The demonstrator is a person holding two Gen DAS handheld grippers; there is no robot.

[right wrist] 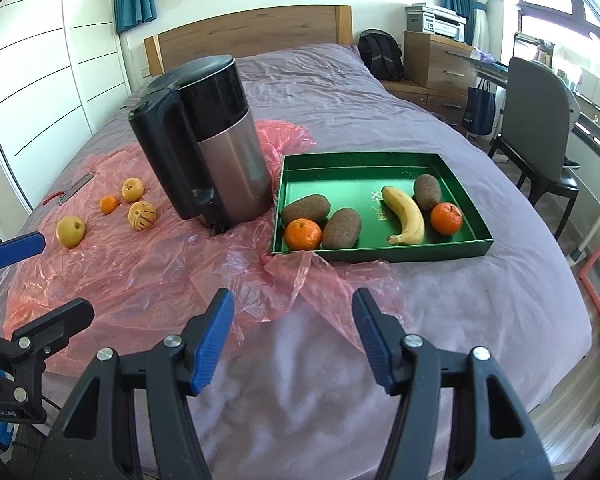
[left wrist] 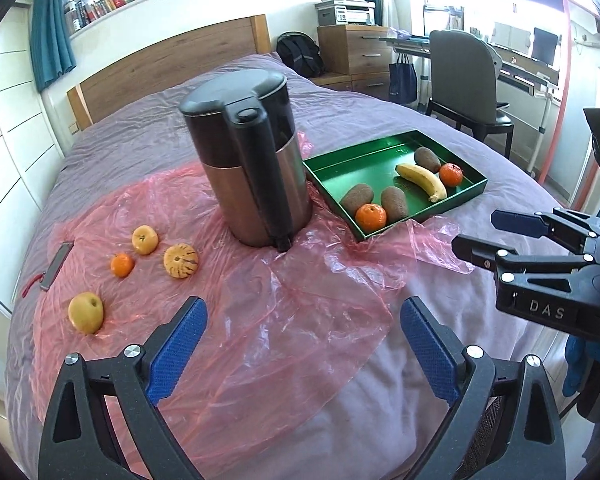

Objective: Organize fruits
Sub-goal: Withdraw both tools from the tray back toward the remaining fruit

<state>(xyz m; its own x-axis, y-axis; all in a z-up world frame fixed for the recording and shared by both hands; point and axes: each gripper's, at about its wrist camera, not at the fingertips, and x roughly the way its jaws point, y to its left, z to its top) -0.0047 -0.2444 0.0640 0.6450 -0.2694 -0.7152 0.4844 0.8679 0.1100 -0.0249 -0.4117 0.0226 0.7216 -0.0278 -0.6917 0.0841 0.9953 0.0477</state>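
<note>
A green tray (right wrist: pixel 340 164) (left wrist: pixel 352 156) on the bed holds a banana (right wrist: pixel 406 212) (left wrist: pixel 422 180), three brown kiwis (right wrist: pixel 342 227) and two oranges (right wrist: pixel 303 234) (right wrist: pixel 446 218). Left of the kettle, on pink plastic, lie a yellow apple (left wrist: pixel 86 312) (right wrist: pixel 71 231), a small orange (left wrist: pixel 122 265) (right wrist: pixel 109 204), a yellow-orange fruit (left wrist: pixel 145 239) (right wrist: pixel 132 189) and a striped yellow fruit (left wrist: pixel 181 261) (right wrist: pixel 141 215). My left gripper (left wrist: pixel 302 344) is open and empty, near the bed's front. My right gripper (right wrist: pixel 294 336) (left wrist: pixel 478 236) is open and empty, short of the tray.
A tall steel and black kettle (left wrist: pixel 248 164) (right wrist: pixel 204 144) stands between the loose fruits and the tray. Crumpled pink plastic sheet (left wrist: pixel 260 320) covers the purple bedspread (right wrist: pixel 480 300). A flat grey tool with a red loop (left wrist: pixel 54 266) lies at the far left. A chair (right wrist: pixel 536 136) stands right of the bed.
</note>
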